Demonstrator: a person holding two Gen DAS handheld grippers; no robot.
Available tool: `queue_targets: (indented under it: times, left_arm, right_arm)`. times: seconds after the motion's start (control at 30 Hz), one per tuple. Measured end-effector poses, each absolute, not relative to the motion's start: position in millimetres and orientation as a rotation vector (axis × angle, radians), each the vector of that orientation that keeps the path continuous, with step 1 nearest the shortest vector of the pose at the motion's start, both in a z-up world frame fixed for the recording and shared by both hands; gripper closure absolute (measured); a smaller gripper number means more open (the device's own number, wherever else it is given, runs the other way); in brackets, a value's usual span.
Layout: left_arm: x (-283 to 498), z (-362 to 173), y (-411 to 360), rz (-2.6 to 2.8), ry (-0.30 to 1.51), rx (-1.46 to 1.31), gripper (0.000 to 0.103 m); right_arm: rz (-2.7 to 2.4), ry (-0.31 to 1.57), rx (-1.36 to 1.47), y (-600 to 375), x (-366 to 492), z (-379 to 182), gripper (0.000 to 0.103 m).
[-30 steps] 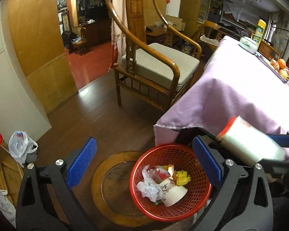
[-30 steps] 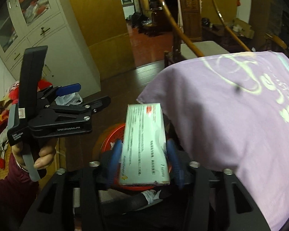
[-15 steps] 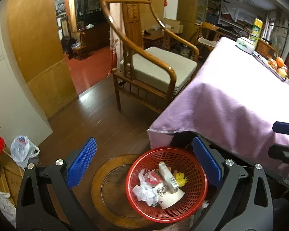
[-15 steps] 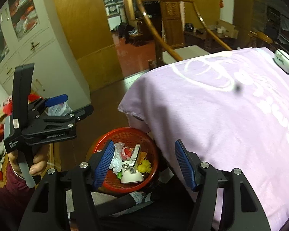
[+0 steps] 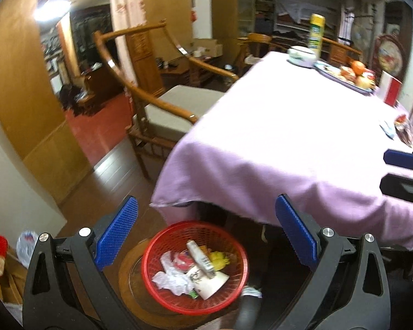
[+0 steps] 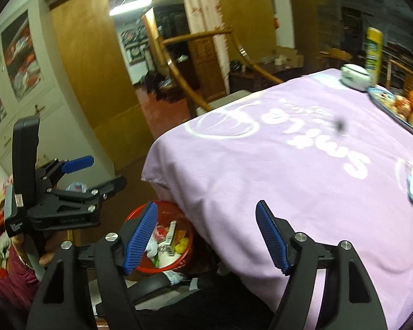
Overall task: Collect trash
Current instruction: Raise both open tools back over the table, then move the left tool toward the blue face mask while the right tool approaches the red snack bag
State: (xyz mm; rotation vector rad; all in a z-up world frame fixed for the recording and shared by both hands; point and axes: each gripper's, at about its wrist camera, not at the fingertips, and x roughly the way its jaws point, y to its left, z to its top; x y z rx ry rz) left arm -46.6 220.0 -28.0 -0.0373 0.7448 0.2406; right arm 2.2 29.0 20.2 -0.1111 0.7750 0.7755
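A red mesh basket [image 5: 235, 280] stands on a round wooden stool by the table's near corner. It holds crumpled plastic, a paper cup and a small flat box [image 5: 201, 258]. It also shows in the right wrist view [image 6: 186, 258], partly behind my finger. My left gripper [image 5: 206, 236] is open and empty above the basket. My right gripper [image 6: 214, 233] is open and empty over the edge of the purple-clothed table [image 6: 303, 165]. Small wrappers [image 5: 399, 128] lie at the table's far right.
A wooden armchair [image 5: 162, 110] stands behind the table corner. A fruit plate [image 6: 402, 107], a white bowl [image 6: 355, 77] and a yellow can [image 6: 374, 52] sit at the table's far end. White cabinets [image 6: 22, 90] and a plastic bag [image 5: 26, 244] are on the left.
My right gripper opened and the box it held dropped into the red basket. Both grippers have since swung up and right, toward the table top.
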Motion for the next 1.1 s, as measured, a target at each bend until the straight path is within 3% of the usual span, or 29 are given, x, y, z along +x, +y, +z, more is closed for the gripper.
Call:
queue_targets:
  times: [0.63, 1.1]
  left_arm:
    - [23.7, -23.0, 42.7, -0.062, 0.764, 0.119, 0.007]
    - [138.5, -37.2, -34.2, -0.211, 0.825, 0.187, 0.007]
  right_arm:
    - [0.438, 0.688, 0.096, -158.0, 24.3, 6.6, 0.024]
    - [0.15, 0.727, 0.114, -255.8, 101.2, -0.9, 0.02]
